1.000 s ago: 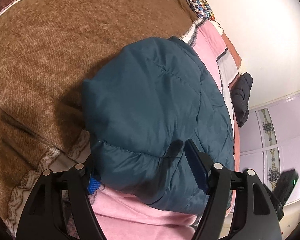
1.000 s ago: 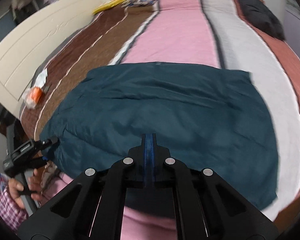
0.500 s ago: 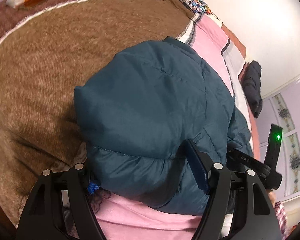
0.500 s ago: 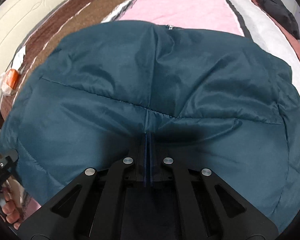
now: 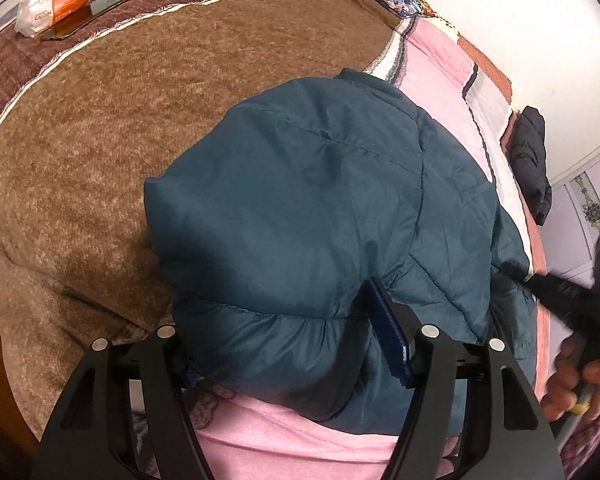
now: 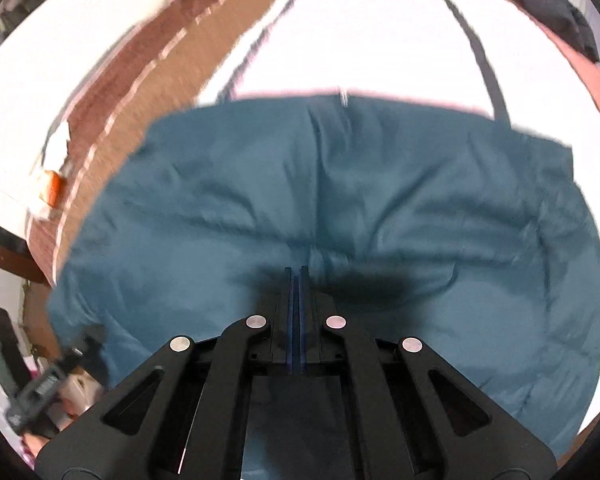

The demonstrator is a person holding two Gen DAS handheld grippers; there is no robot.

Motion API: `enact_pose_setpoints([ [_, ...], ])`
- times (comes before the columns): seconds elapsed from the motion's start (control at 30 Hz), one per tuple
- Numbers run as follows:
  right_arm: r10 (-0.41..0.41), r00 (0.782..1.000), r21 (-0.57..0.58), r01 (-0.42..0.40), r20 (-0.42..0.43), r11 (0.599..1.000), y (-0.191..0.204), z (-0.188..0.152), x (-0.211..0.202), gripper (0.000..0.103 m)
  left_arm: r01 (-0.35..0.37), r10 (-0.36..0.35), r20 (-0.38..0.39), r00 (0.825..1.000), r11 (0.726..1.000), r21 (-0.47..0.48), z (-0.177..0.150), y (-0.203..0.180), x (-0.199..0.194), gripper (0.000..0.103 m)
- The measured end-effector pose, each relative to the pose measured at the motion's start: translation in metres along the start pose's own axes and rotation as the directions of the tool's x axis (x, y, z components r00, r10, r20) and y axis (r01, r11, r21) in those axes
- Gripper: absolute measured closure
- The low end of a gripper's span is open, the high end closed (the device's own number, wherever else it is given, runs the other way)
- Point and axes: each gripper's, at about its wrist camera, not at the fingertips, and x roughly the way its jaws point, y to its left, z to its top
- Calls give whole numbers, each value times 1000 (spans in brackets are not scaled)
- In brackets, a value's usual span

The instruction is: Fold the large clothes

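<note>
A dark teal padded jacket (image 5: 328, 216) lies folded on the bed; it also fills the right wrist view (image 6: 340, 208). My left gripper (image 5: 288, 344) is wide, with the jacket's near padded edge bulging between its fingers; the left finger is mostly hidden under the fabric, so I cannot tell whether it grips. My right gripper (image 6: 297, 276) has its jaws pressed together at the jacket's near edge; whether fabric is pinched between them does not show. The right gripper also shows in the left wrist view (image 5: 572, 292), blurred, at the jacket's right side.
The bed has a brown blanket (image 5: 100, 120) at left and a pink striped cover (image 5: 440, 64). An orange and white packet (image 5: 56, 0) and a phone lie far left. A black garment (image 5: 532, 160) lies at the far right edge. A wardrobe stands beyond.
The right gripper has lifted and pulled back from the jacket, its view now blurred with motion. The left gripper has stayed at the jacket's near edge, with the view shifted slightly.
</note>
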Motion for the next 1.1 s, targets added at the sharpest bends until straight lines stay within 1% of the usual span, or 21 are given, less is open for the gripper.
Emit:
enact_pose_setpoints([
  [0.07, -16, 1000, -9, 16, 15, 1000, 4, 12, 0, 102, -4, 4, 1, 1000, 1000, 3, 0, -2, 1, 37],
  [0.13, -42, 999, -4, 42, 12, 999, 5, 26, 7, 102, -5, 5, 2, 1000, 1000, 3, 0, -1, 1, 37],
  [0.23, -88, 996, 4, 88, -6, 996, 3, 44, 28, 102, -12, 12, 4, 1000, 1000, 9, -1, -2, 0, 37],
  [0.27, -103, 994, 13, 104, -29, 995, -1, 49, 37, 102, -12, 12, 4, 1000, 1000, 8, -1, -3, 0, 37],
  [0.4, -93, 990, 71, 101, -103, 992, -12, 59, 66, 102, -8, 8, 4, 1000, 1000, 7, -1, -3, 0, 37],
  [0.53, -86, 987, 79, 98, -139, 992, -17, 61, 80, 102, -1, 1, 11, 1000, 1000, 11, -2, -3, 0, 37],
  [0.67, -49, 984, 112, 69, -170, 991, -27, 61, 93, 102, 8, -8, 17, 1000, 1000, 14, -2, -3, 0, 37],
  [0.87, -45, 985, 115, 65, -164, 991, -31, 56, 100, 103, 26, -27, 28, 999, 999, 20, -1, -3, -1, 41],
  [0.97, -51, 985, 125, 72, -165, 989, -30, 57, 99, 103, 38, -38, 27, 999, 999, 2, 0, -1, 0, 42],
  [1.07, -45, 988, 136, 65, -151, 989, -30, 59, 93, 103, 52, -51, 32, 998, 998, -19, -1, 2, -2, 49],
  [1.1, -43, 989, 138, 62, -143, 988, -30, 60, 90, 103, 54, -54, 33, 998, 998, -21, -2, 2, -2, 53],
])
